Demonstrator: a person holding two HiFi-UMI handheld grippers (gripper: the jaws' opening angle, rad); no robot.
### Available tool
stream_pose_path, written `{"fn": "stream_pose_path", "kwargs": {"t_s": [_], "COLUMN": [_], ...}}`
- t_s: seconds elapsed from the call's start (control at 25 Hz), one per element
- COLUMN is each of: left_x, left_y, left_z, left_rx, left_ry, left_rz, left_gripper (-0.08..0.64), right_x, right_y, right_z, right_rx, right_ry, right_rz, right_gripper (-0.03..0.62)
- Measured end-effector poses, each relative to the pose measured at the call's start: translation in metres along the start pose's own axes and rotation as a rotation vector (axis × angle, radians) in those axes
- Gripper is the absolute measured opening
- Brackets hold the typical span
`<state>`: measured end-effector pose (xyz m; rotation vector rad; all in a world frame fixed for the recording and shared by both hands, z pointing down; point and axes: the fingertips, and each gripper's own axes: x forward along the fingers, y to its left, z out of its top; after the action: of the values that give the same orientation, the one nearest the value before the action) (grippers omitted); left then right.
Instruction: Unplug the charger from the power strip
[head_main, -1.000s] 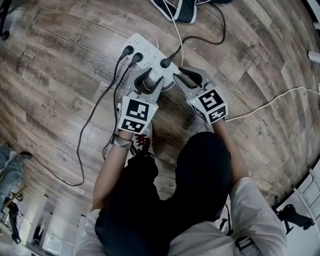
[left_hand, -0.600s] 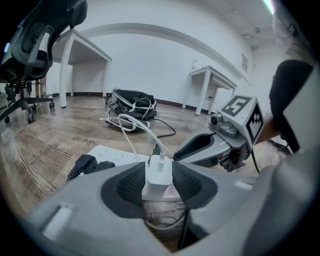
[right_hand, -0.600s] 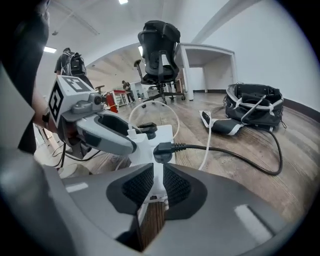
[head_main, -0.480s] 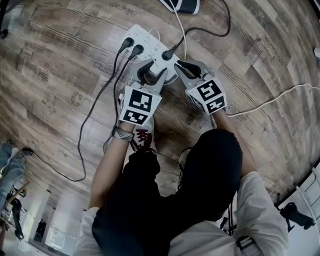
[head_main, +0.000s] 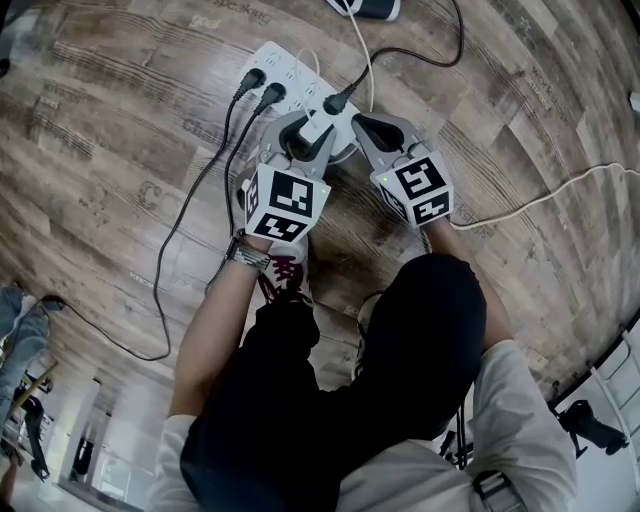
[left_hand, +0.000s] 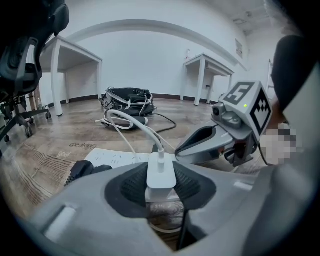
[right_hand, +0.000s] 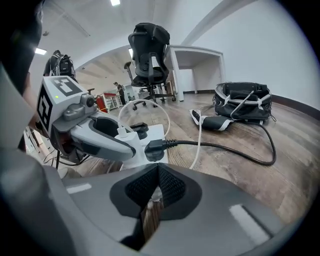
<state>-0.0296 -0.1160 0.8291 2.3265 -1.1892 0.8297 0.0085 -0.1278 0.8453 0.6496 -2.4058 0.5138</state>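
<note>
A white power strip (head_main: 285, 78) lies on the wood floor with a white charger (head_main: 316, 127) plugged in near its close end. My left gripper (head_main: 304, 137) stands over the charger. In the left gripper view the charger (left_hand: 161, 179) sits between the black pads, which press on both its sides; these jaws have just been closing on it. A white cable (left_hand: 131, 125) rises from its top. My right gripper (head_main: 359, 123) is shut with nothing in it, its tips at the strip's close end, just right of the charger (right_hand: 122, 133).
Two black plugs (head_main: 260, 90) sit further along the strip and a third (head_main: 336, 102) beside the charger, their cords trailing over the floor. A black bag (left_hand: 127, 95) lies behind. An office chair (right_hand: 150, 47) and desks stand further off. My shoe (head_main: 283, 278) is below the grippers.
The left jaws have narrowed onto the white charger. Both grippers have stayed nearly where they were by the strip.
</note>
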Motion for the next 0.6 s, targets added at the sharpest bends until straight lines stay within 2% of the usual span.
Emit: {"fn": "stream_pose_path", "kwargs": {"t_s": [0.12, 0.4, 0.6], "left_x": [-0.0001, -0.0033, -0.0027], "left_y": [0.0001, 0.0013, 0.0020], "left_z": [0.0004, 0.0004, -0.0005], "left_rx": [0.001, -0.003, -0.054], "left_ry": [-0.006, -0.082, -0.077], "left_rz": [0.000, 0.033, -0.008], "left_gripper": [0.141, 0.140, 0.143], "right_x": [0.0000, 0.0007, 0.0011], "right_y": [-0.0003, -0.0001, 0.0002], "right_z": [0.0000, 0.0000, -0.0004], "right_rx": [-0.003, 0.005, 0.000], "right_ry": [-0.002, -0.001, 0.004], "right_rz": [-0.009, -0.019, -0.023], "right_gripper": [0.003, 0.003, 0.002]}}
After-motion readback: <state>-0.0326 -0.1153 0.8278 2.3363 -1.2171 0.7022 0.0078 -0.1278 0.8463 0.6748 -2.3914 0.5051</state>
